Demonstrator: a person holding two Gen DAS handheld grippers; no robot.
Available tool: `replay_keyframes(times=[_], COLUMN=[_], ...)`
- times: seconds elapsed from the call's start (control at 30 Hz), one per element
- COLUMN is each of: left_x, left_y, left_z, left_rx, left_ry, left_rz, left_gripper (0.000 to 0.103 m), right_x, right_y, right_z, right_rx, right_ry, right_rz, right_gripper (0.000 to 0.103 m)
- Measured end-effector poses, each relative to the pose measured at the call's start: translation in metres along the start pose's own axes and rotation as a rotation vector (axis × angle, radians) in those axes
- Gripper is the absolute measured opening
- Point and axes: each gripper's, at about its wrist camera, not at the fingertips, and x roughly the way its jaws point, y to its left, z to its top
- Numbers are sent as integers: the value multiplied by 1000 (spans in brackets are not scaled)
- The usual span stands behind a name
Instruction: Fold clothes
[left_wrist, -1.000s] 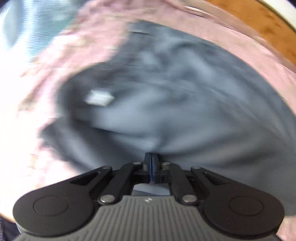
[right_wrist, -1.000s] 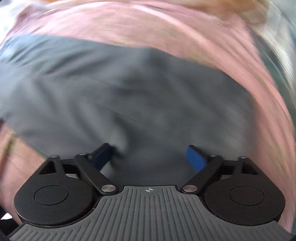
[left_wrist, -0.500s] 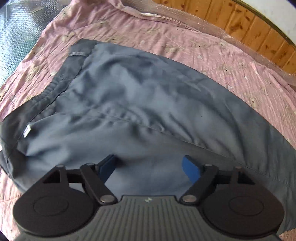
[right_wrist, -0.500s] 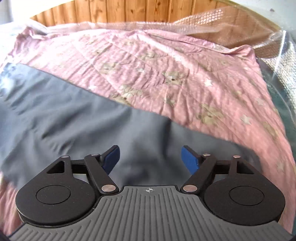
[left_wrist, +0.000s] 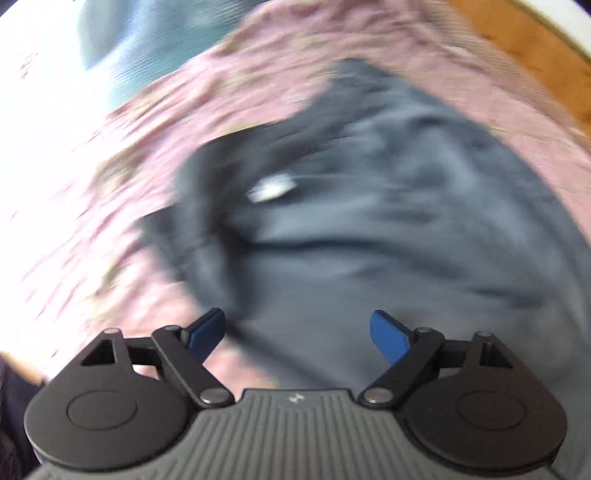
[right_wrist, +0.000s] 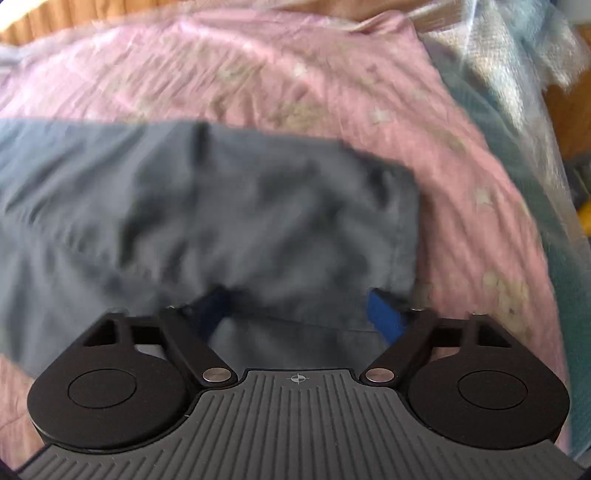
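Pink sheet (left_wrist: 122, 206): covers most of what shows in both views, wrinkled, with a pale pattern too smeared to read; it carries everything else. What lies under it cannot be told.
Grey garment (left_wrist: 388, 240): spread on the pink sheet, crumpled and creased. In the left wrist view its far corner points toward the top edge of the sheet; in the right wrist view (right_wrist: 221, 206) a straight hemmed side ends short of the sheet's right edge. Which kind of garment it is cannot be made out; both views are blurred.
Wood panelling (left_wrist: 532, 51): a strip beyond the far edge of the sheet, cut off by the picture's rim.
Clear plastic wrap (right_wrist: 517, 74): bunched along the right edge of the sheet, partly out of view.
Left claw (left_wrist: 297, 334): spread wide, blue pads (left_wrist: 389, 339) apart with nothing between them, above the garment's near part where it meets the sheet; whether it touches the cloth cannot be told.
Right claw (right_wrist: 299, 314): spread wide over the garment near its hemmed side; the left pad is dark and blurred, the right one blue; contact with the cloth is unclear.
White tag (left_wrist: 271, 186): small bright patch on the garment, smeared.
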Motion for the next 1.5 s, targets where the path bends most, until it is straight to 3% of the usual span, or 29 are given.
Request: replay_keyframes(times=[0.07,0.1,0.13,0.23,0.33,0.5,0.53,0.57,0.63,0.67,0.73,0.77,0.93,1.03,1.07,1.1,1.17,1.2,1.27,1.37,1.43,1.5], left_x=[-3,-9,-13,-11,8,38,37,36,30,28,24,25,36,39,39,39,35,30,15,-17,-43,-60], left_y=[33,45,56,85,97,94,92,91,84,82,81,84,109,112,113,113,111,108,97,67,35,8], left_z=[6,10,14,28,40,46,45,45,43,42,43,44,45,44,44,43,44,44,46,47,38,24], left_rx=[-83,-115,-146,-251,-307,-322,-314,-305,-256,-237,-223,-235,-310,-288,-280,-263,-208,-171,-79,122,327,493], left_ry=[3,-12,-24,-27,1,3,-12,-26,-56,-66,-75,-70,-26,-34,-37,-44,-72,-93,-157,-283,-385,-450], left_rz=[36,30,30,-26,-102,-115,-118,-120,-138,-145,-160,-179,-288,-325,-337,-349,-370,-374,-379,-383,-407,-435], left_gripper=[86,87,90,91,91,91,88,72,52,47,46,46,60,59,53,48,29,27,17,14,14,14], right_x=[-2,-10,-18,-44,-55,-67,-69,-71,-74,-76,-79,-79,-58,-26,-14,-5,0,2,7,14,-1,-23], right_y=[2,13,25,80,162,315,347,379,443,475,539,569,678,725,740,750,748,747,746,744,747,757], right_z=[-3,4,10,25,35,58,64,70,81,87,98,105,151,167,171,176,185,190,199,213,225,236], right_rx=[29,15,1,-44,-116,-267,-299,-331,-396,-428,-493,-522,-616,-639,-644,-639,-590,-566,-516,-442,-403,-401], right_ry=[3,-14,-35,-110,-121,-121,-120,-119,-116,-115,-112,-112,-142,-113,-99,-83,-47,-29,7,61,74,79], right_rz=[-69,-107,-124,-23,93,267,300,333,398,431,497,522,509,450,428,413,411,410,409,406,473,558], right_gripper=[86,76,75,79,79,80,80,79,69,64,44,41,40,40,40,41,63,79,81,75,88,92])
